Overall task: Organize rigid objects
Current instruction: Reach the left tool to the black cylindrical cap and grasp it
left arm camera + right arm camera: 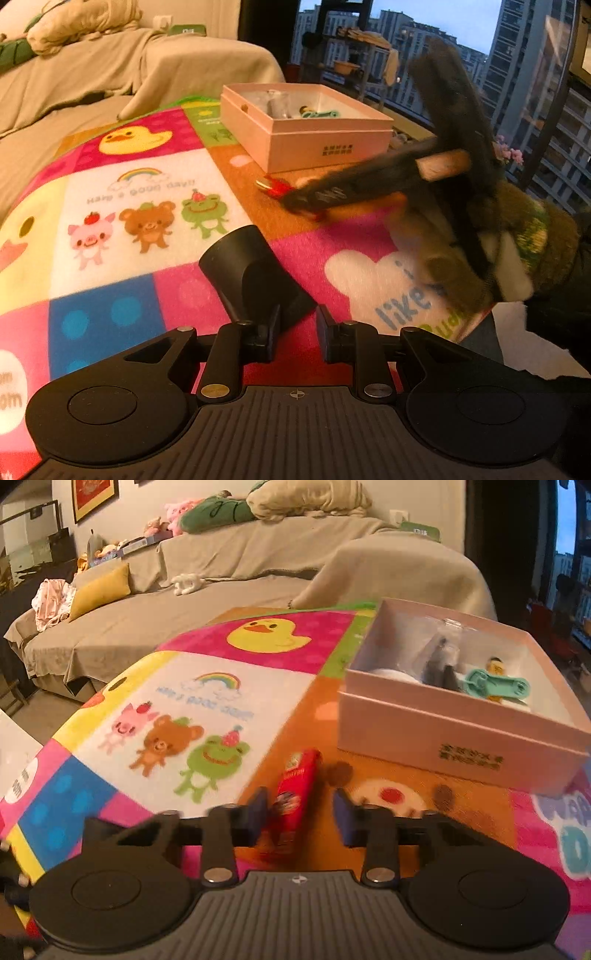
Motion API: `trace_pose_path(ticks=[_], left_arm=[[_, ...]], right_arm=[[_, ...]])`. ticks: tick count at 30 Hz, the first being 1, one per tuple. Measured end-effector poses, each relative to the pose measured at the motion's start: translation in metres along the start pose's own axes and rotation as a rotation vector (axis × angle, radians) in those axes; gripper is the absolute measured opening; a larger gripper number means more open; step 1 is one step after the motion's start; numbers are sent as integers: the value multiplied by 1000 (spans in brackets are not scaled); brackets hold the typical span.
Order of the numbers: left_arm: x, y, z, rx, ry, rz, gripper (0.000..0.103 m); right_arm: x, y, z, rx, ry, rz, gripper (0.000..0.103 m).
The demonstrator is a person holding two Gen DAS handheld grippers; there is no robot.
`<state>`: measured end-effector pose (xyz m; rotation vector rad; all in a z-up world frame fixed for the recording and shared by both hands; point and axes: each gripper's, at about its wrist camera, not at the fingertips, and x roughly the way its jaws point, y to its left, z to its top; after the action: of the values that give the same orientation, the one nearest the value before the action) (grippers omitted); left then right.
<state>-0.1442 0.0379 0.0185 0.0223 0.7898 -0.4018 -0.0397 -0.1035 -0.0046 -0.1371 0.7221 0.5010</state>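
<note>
Bright cartoon mat (207, 701) fills the view. Right tongs (300, 806) stand wide around the red packet (295, 786), just before the pink box (443, 734) at the mat's far edge. Left tongs (297, 325) are narrow by a black thing (251, 273); I cannot tell if they hold it.

warm, dim indoor light with an orange cast in both views; cool blue dusk shows through the window (461, 44) at upper right of the left wrist view. heavy motion blur on the right gripper (306, 203) and gloved hand (491, 258) at right there. right wrist view is soft overall, the red packet (295, 794) at lower centre smeared. strong fisheye bending at edges, dark vignette corners. soft shadow under the pink box (461, 746).
</note>
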Motion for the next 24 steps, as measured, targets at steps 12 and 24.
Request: trace_pose_path(ticks=[12,24], left_arm=[[34,20,30,-38,-68,75,24],[45,-7,23,19,-1,0,70]], right_arm=[[-46,-77,-47,86,-51,-187,25],[-45,-91,-51,181,-62,-176,82]])
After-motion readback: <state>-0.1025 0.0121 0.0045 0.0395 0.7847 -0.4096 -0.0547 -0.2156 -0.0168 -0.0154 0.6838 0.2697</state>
